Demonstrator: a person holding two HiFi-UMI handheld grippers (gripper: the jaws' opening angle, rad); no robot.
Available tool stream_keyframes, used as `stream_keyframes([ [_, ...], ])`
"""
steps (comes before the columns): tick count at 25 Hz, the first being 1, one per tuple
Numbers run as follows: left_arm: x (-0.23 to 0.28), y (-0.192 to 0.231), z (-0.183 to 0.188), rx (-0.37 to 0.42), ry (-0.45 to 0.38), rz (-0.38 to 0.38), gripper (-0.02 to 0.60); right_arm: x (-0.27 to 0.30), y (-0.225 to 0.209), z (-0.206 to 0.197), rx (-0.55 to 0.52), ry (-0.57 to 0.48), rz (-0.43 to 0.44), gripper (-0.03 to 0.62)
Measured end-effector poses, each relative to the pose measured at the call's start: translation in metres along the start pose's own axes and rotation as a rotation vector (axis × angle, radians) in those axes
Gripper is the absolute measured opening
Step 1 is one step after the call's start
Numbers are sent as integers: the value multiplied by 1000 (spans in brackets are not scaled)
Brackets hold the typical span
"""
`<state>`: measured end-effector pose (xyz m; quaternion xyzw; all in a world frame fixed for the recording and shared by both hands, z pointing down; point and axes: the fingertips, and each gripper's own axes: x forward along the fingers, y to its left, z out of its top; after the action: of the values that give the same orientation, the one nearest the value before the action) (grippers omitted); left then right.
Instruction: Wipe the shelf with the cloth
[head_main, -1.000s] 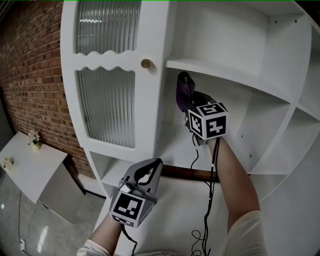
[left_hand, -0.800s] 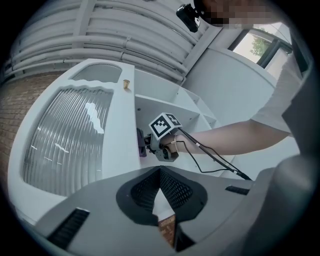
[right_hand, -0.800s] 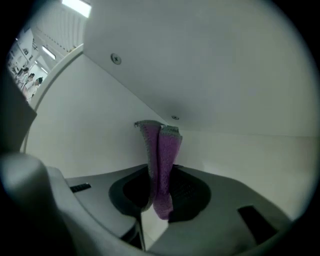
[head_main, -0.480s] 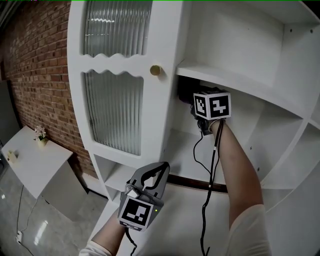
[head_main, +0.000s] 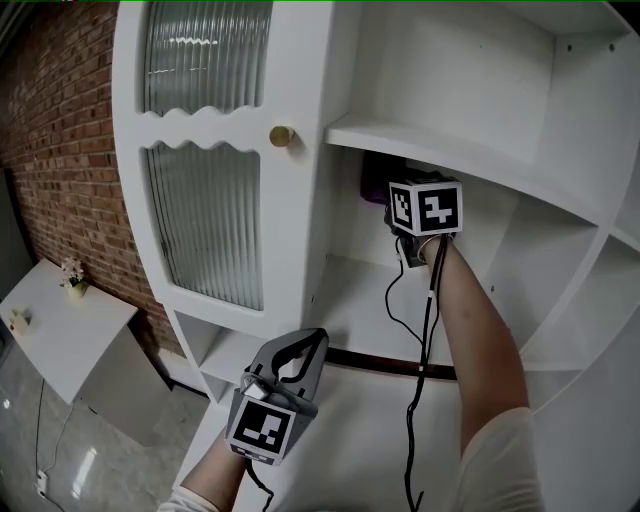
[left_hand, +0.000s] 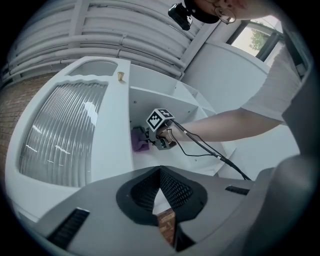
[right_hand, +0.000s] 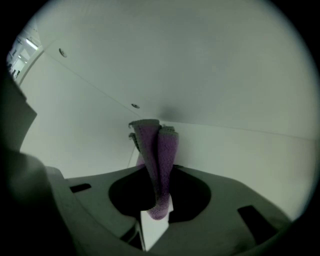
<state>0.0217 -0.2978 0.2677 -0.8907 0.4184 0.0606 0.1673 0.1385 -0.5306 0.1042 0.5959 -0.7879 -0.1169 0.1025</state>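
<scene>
The right gripper (head_main: 397, 212) holds the purple cloth (right_hand: 158, 155) straight up near the shelf (head_main: 470, 152), mid-frame; the left gripper (head_main: 312, 342) hangs closed and empty, lower left

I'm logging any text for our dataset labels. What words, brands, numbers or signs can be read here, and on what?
None readable: no words, brands or numbers show in any view.
Right marker cube, on the right gripper: black-and-white square patterns, no letters.
Left marker cube, on the left gripper: the same kind of pattern.
</scene>
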Motion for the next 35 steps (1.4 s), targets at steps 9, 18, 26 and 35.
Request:
stream_keyframes([
  [9, 16, -24, 0, -2, -10, -45, 14, -41, -72, -14, 20, 34, -167, 77],
  [18, 29, -54, -2, -19, -3, -109, 14, -87, -146, -37, 74, 44, -332, 77],
  [26, 36, -72, -7, -41, 8, -142, 14, -124, -195, -51, 101, 55, -582, 77],
  [35, 30, -68, -12, -63, 20, -144, 14, -138, -200, -54, 112, 67, -644, 74],
])
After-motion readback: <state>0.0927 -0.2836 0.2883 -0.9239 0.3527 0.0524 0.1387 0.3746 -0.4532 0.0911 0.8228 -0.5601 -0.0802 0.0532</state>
